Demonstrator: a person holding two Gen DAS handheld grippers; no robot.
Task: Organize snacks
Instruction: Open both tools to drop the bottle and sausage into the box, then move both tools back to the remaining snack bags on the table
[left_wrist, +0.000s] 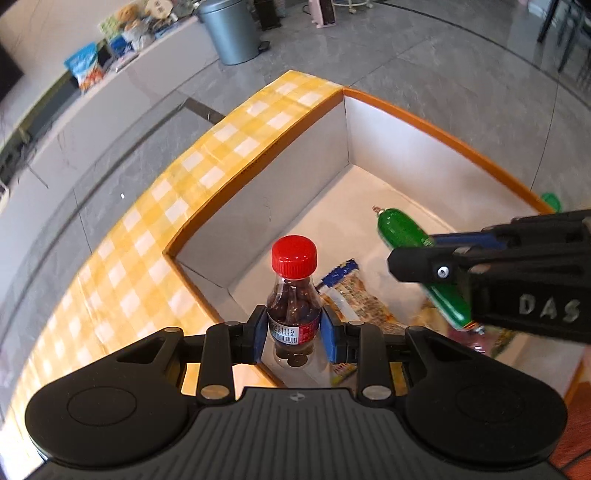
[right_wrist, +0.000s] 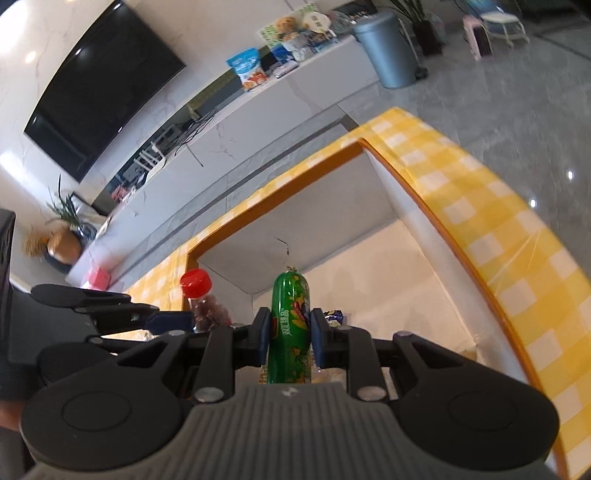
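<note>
We can't read the snack packet (left_wrist: 354, 295) on the box (left_wrist: 406, 147) floor; our tools hide part of it. Left tool (left_wrist: 294, 334) clamps a small clear bottle (left_wrist: 293, 295), red cap, dark candies inside, over the box. Right tool (right_wrist: 288, 341) clamps a glossy green sausage stick (right_wrist: 290, 325), its lower end cut off from view.

The right gripper (left_wrist: 417, 264) body shows raised letters "DAS" at 3 o'clock. The bottle (left_wrist: 294, 295) label reads "1115", partly legible.
</note>
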